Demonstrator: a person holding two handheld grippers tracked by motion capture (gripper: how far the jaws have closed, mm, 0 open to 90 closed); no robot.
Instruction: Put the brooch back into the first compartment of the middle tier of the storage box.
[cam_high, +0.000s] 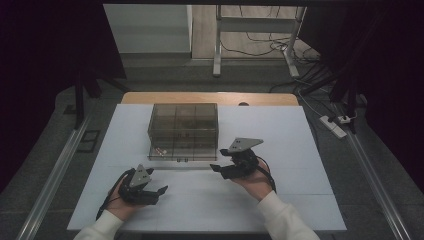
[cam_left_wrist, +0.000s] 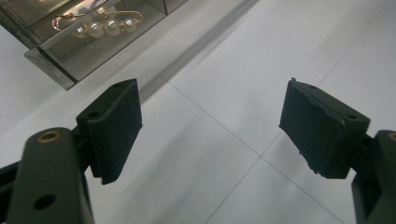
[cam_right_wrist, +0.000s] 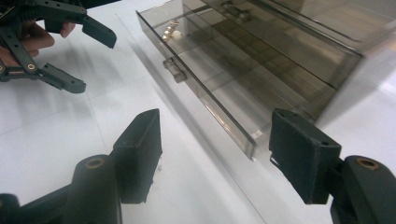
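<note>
1. Smoked, see-through plastic drawer box (cam_high: 183, 131) sits mid-table on the white tabletop (cam_high: 280, 200). Its bottom drawer (cam_right_wrist: 210, 88) is pulled out toward you, with a small handle on the front.
2. Pearl brooch (cam_left_wrist: 100, 25) on a gold pin lies in the drawer's corner; upper compartments too dim to read.
3. Your left gripper (cam_high: 156, 193) is spread wide over bare table, nothing between the jaws.
4. Your right gripper (cam_high: 217, 161) is spread too, empty, just beside the drawer front. Pads are black and ribbed.
</note>
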